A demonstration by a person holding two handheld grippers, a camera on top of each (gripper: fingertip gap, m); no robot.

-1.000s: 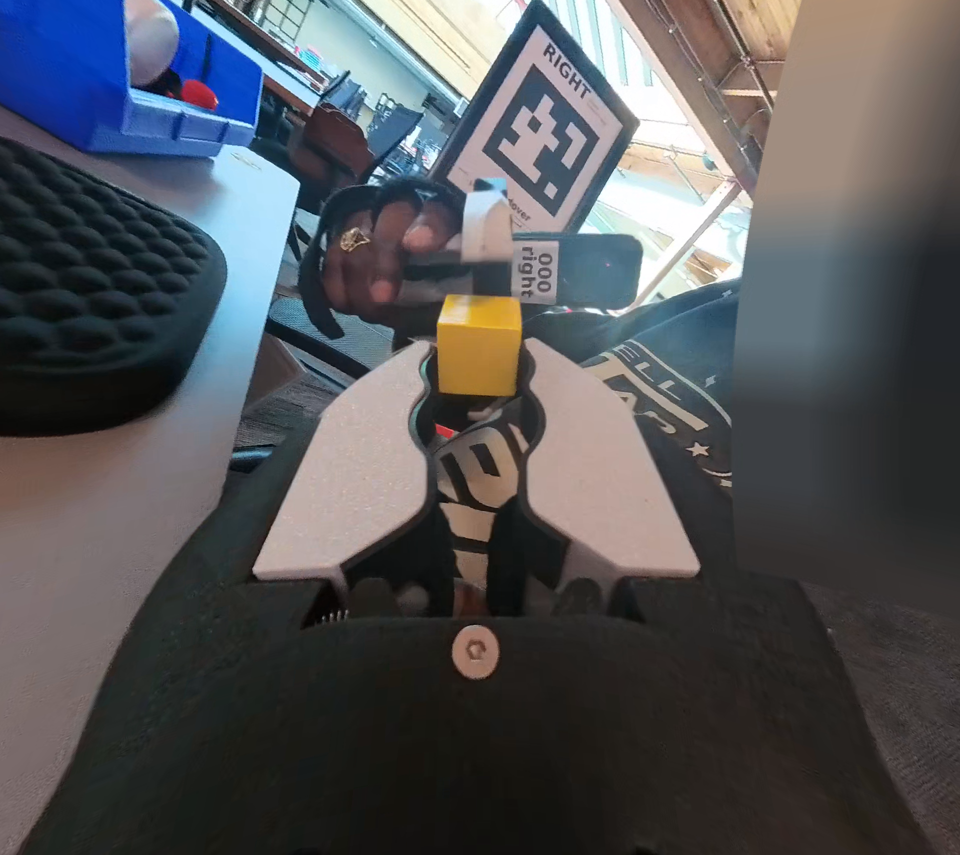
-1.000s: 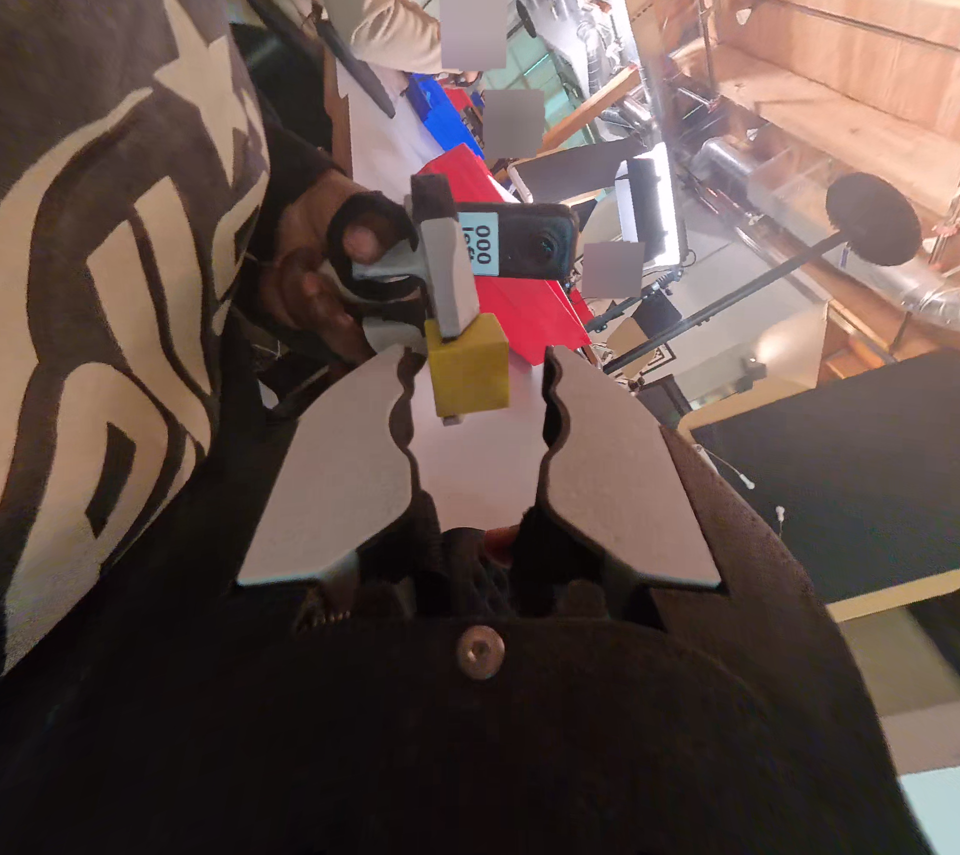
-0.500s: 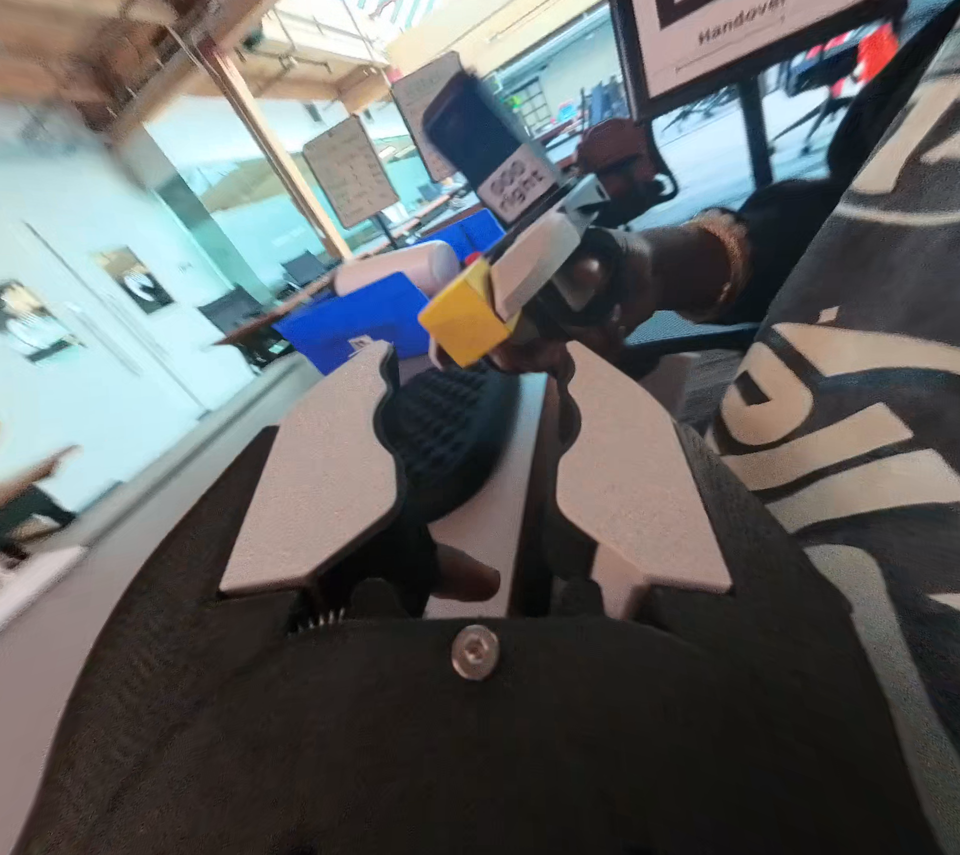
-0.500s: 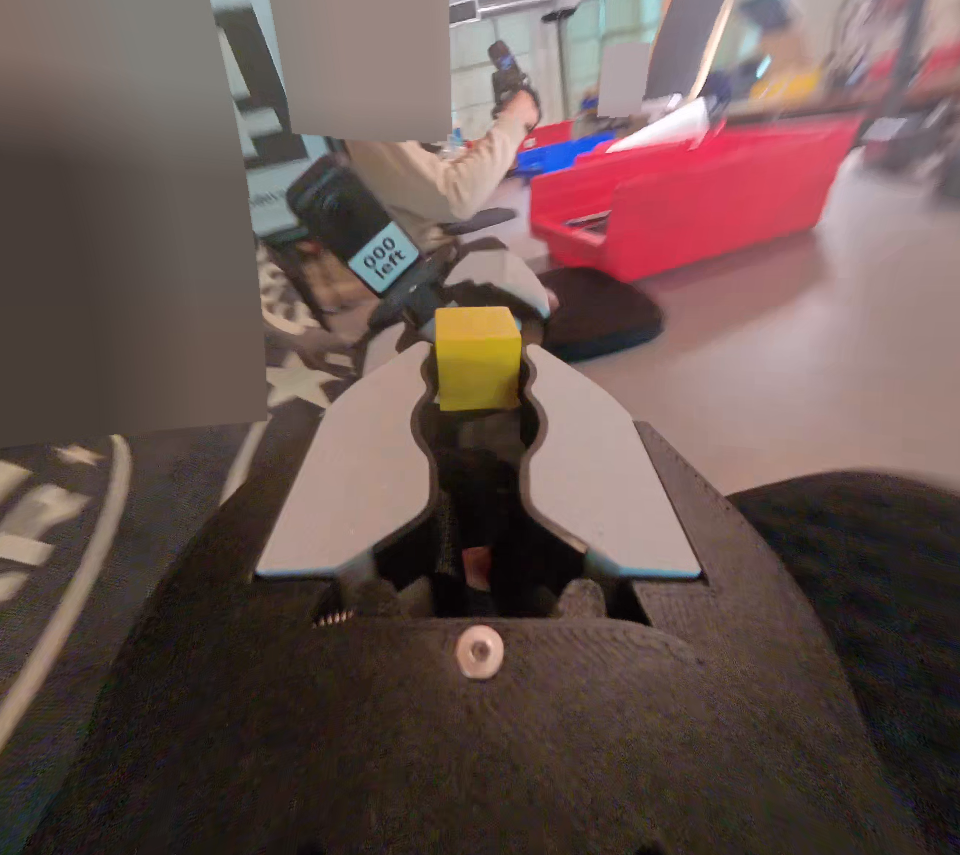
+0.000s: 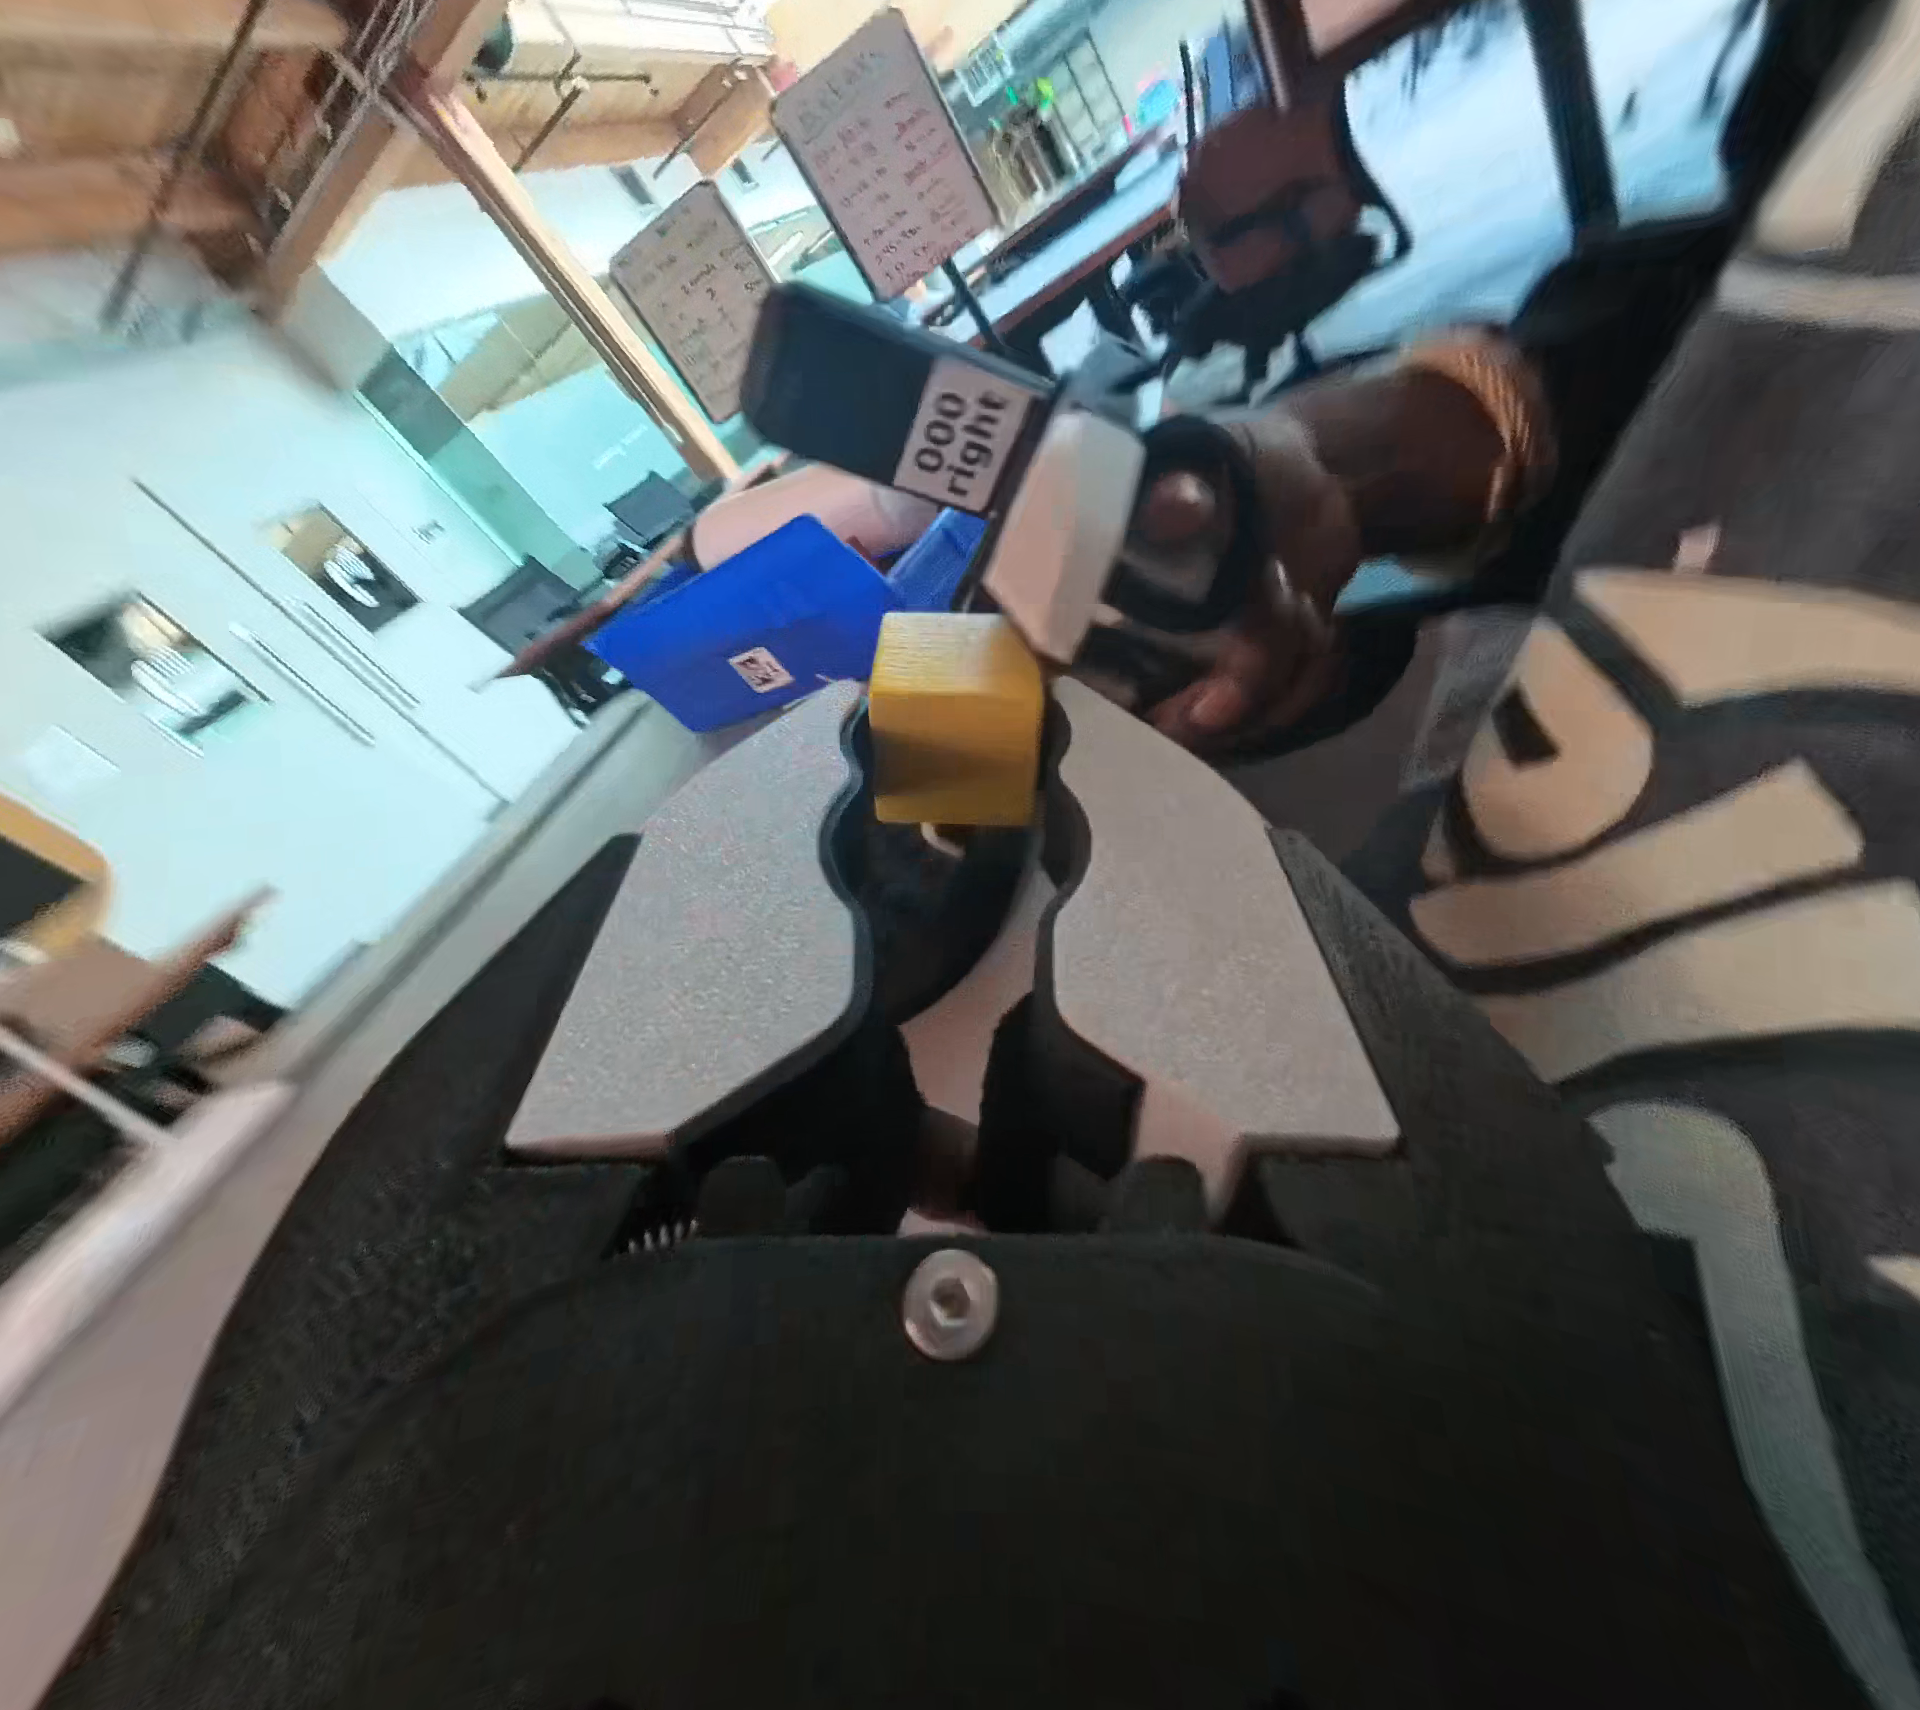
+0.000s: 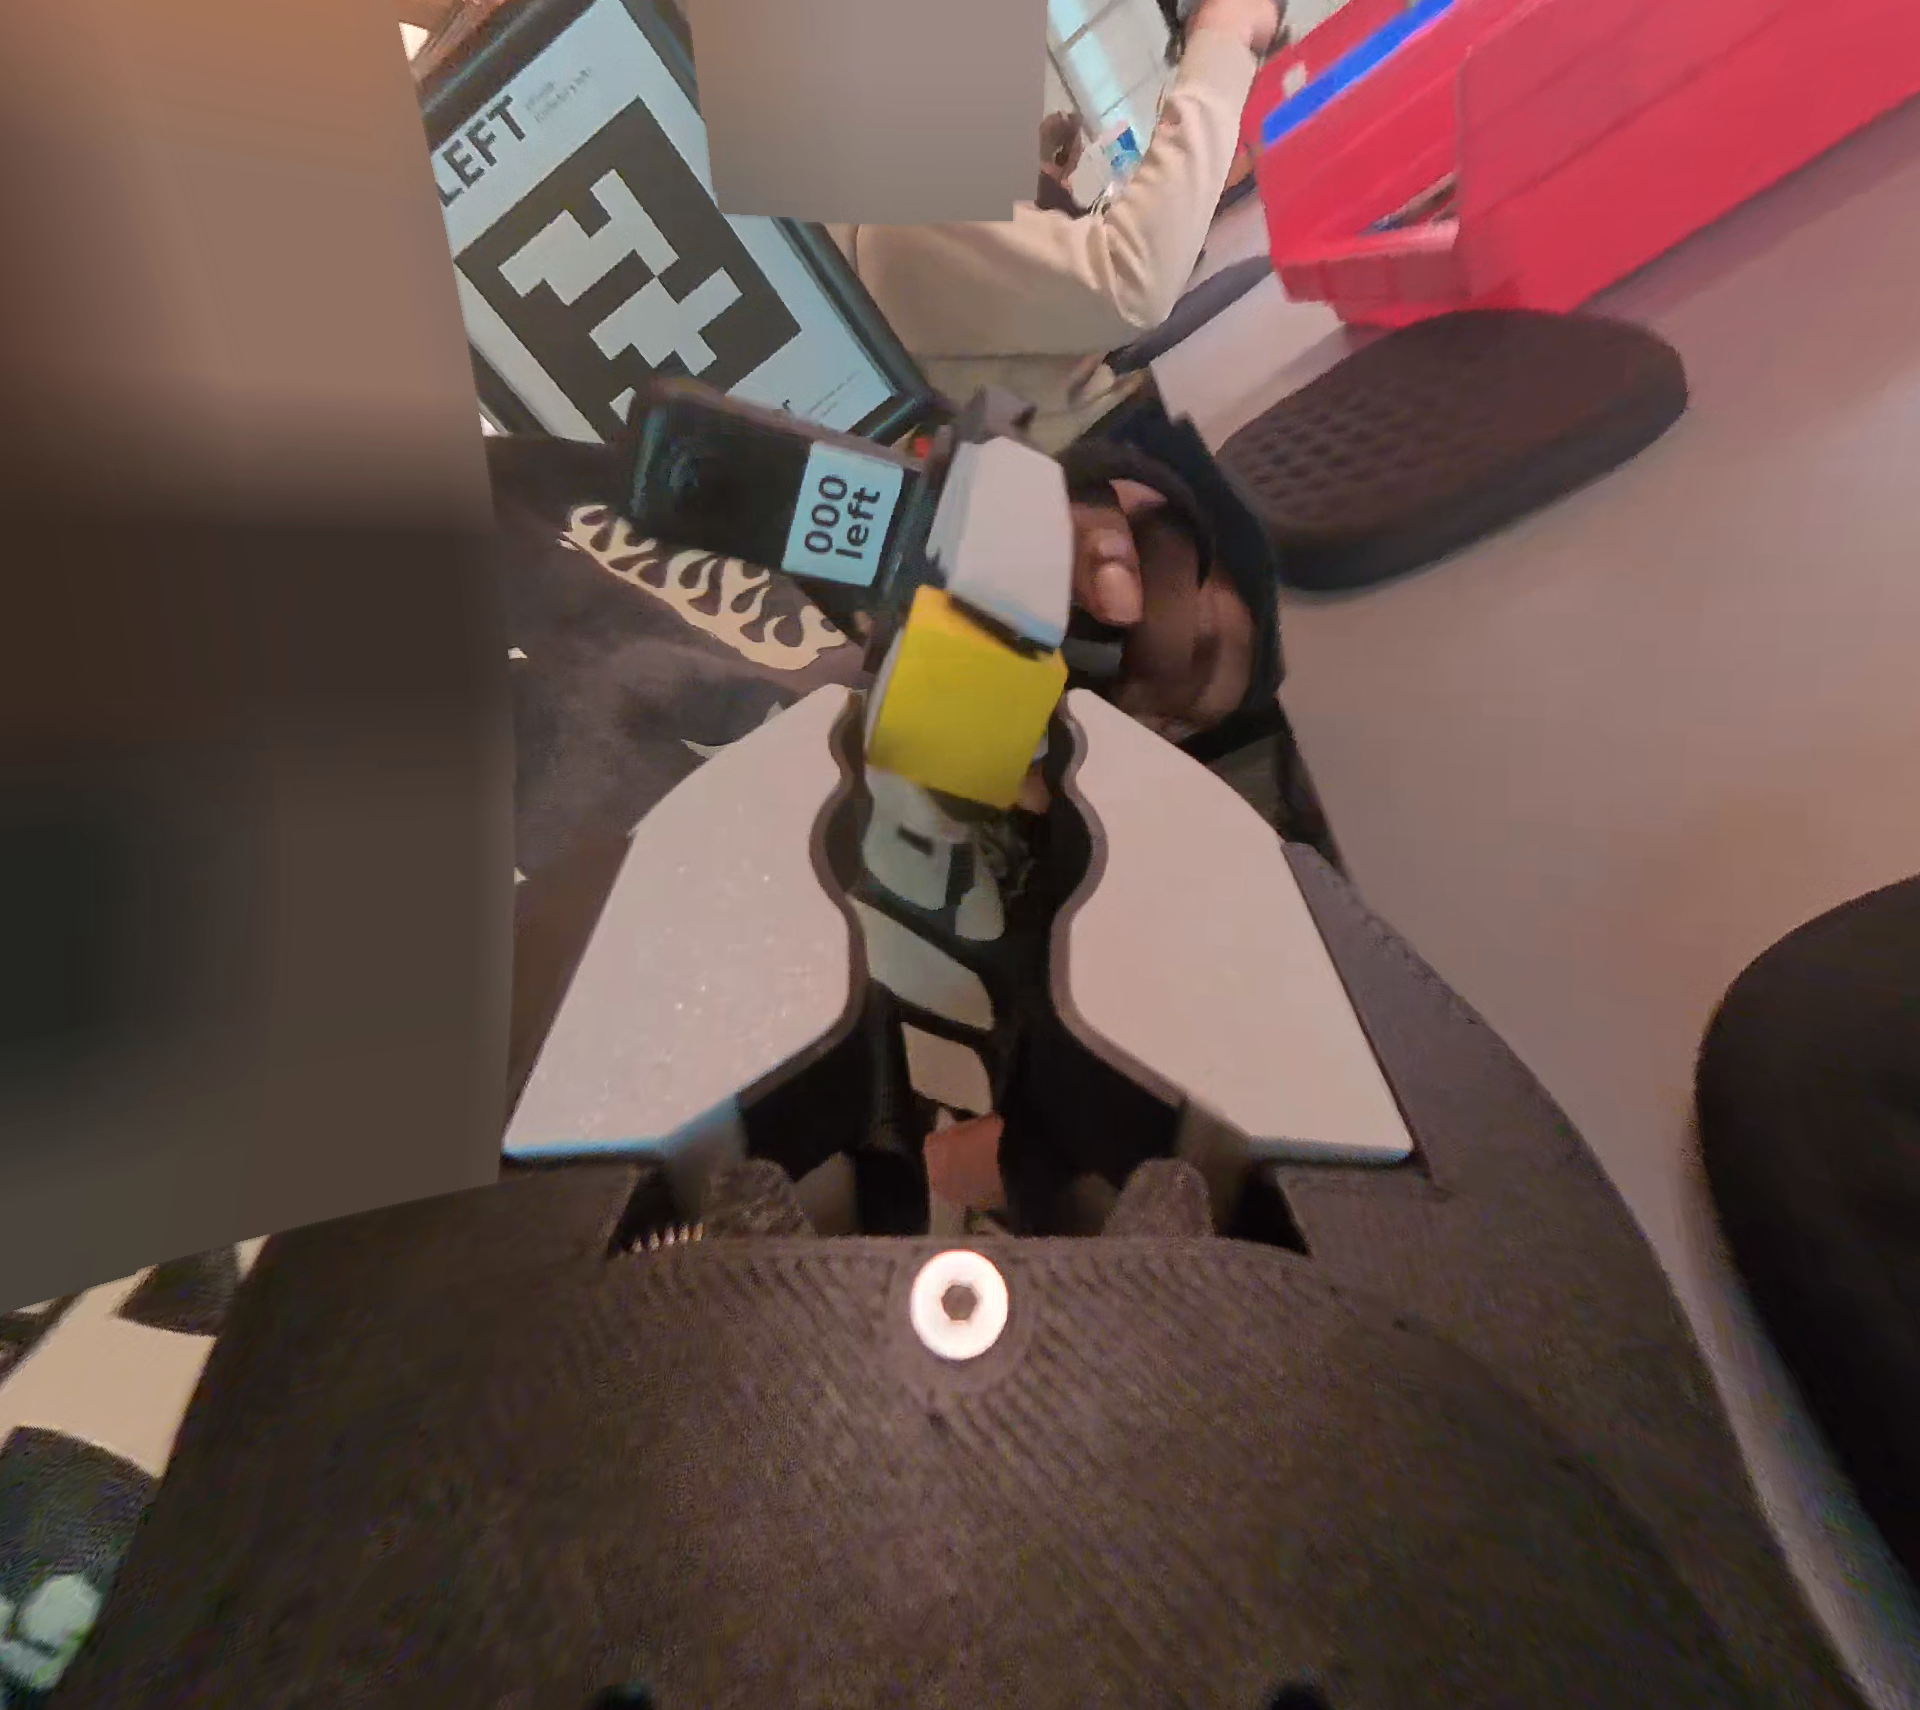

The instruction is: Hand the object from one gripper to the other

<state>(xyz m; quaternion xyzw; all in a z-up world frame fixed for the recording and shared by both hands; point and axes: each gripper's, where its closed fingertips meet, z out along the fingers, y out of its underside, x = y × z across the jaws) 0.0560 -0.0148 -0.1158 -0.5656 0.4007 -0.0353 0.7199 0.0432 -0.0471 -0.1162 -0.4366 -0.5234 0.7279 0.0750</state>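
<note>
A yellow cube [image 5: 956, 725] sits between the fingertips of my left gripper [image 5: 951, 730], which is shut on it in mid-air. One grey finger of the right gripper [image 5: 1070, 538] touches the cube's upper right corner, with a hand behind it. In the right wrist view the cube [image 6: 966, 704] sits tilted between the tips of my right gripper [image 6: 954, 730], whose jaws stand slightly apart around it. A finger of the left gripper [image 6: 1003, 538] lies across the cube's top.
A blue bin [image 5: 748, 642] stands on the table beyond the cube. Red bins [image 6: 1558, 133] and a black dimpled pad [image 6: 1455, 455] lie on the grey table [image 6: 1662, 777]. A framed marker board [image 6: 623, 237] and a seated person [image 6: 1039, 278] are behind.
One second ago the left gripper held the cube; half a second ago the right held it with the left open. Now the left has shut on it again and the right's jaws have widened.
</note>
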